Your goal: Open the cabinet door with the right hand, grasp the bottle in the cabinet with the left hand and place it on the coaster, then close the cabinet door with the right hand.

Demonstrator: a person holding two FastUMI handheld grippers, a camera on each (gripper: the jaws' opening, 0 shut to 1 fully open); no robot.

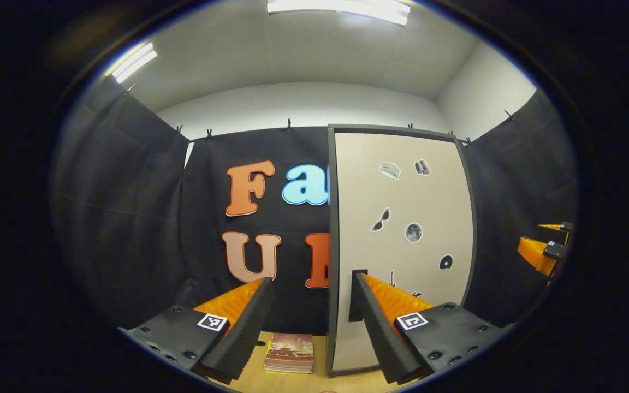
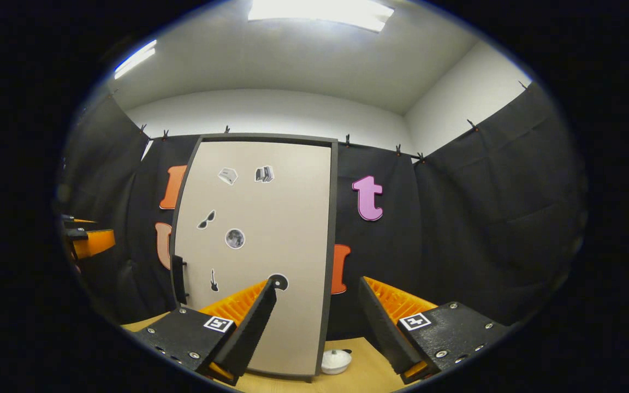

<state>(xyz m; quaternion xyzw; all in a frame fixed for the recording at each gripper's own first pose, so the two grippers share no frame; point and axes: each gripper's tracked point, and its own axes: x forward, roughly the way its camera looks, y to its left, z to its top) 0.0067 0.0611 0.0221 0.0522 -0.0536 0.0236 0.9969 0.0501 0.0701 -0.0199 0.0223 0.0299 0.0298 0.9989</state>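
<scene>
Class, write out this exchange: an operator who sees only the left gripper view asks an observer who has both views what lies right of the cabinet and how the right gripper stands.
Operator: What is on the table to the right of the cabinet?
Observer: A small white round thing lies on the table, just beside the bottom right corner of the cabinet.
Operator: Is the right gripper holding anything?
Observer: No. The right gripper is open with nothing between its fingers, and it points at the cabinet's right edge.
</scene>
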